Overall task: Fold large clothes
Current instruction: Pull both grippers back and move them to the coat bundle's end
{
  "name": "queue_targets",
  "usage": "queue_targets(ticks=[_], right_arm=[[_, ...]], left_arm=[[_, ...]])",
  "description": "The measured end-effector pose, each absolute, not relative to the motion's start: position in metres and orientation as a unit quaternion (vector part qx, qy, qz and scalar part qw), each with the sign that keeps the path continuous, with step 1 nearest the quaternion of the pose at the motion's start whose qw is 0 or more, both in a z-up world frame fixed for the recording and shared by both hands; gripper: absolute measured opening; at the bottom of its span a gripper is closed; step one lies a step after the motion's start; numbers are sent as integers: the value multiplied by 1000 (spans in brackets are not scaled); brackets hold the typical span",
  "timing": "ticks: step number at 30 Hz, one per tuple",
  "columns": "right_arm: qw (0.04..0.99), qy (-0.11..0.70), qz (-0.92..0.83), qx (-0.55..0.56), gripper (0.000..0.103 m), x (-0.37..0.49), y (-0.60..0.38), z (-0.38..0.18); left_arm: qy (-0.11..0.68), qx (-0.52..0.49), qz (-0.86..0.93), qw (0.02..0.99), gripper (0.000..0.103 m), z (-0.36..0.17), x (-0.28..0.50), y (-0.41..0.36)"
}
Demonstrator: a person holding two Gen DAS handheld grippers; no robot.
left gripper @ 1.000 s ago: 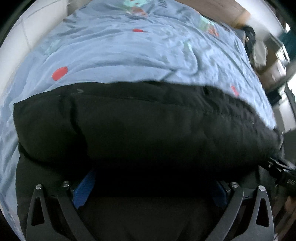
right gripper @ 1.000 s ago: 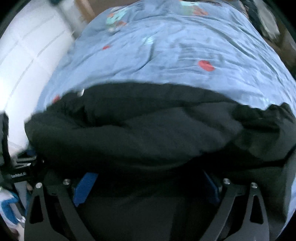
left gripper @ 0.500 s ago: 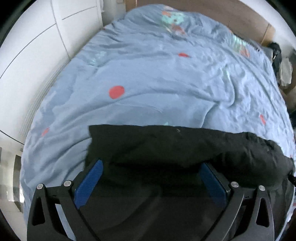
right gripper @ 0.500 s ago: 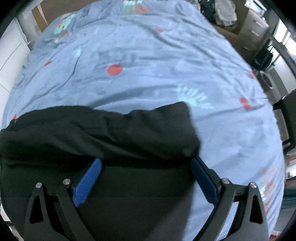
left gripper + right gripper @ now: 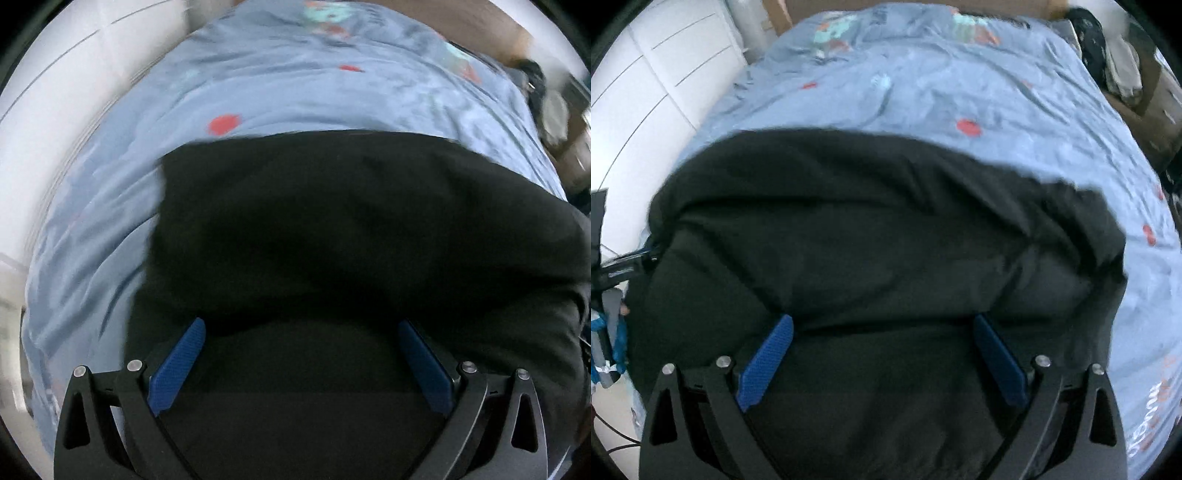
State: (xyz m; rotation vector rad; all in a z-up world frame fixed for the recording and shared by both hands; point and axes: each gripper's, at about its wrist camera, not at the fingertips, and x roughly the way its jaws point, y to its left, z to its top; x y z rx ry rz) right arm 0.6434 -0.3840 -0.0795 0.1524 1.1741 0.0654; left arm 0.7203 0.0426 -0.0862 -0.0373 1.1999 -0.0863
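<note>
Now the one light-blue patterned duvet (image 5: 295, 96) shows less than half a second ago: the one bulky black padded garment (image 5: 886, 229) spreads further up it, so the fold looks mid-carry. Two grippers, left gripper (image 5: 301, 363) and right gripper (image 5: 882, 360), jaws wide apart, fabric draped between; grip unclear.

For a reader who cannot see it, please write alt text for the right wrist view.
A large black garment fills the lower frame, lying between the open blue fingers of the right gripper. Behind it stretches a wrinkled blue bedspread with red dots.
</note>
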Motion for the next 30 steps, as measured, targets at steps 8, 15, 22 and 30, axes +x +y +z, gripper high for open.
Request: queue_targets(ticks=[8,15,22,30], right_arm=[[810,578,-75,73,99,618,-460,-93],[812,567,-114,74,99,578,-501,-65],[829,545,-95,80,99,536,-493,-37],[843,527,-57,87,99,495,-466,-20]], left_arm=[[566,-15,34,823,102,-81,698,114],[493,16,33,869,102,-29,632,110],[444,2,9,896,102,3,581,102],[410,30,24,911,102,18,549,102]])
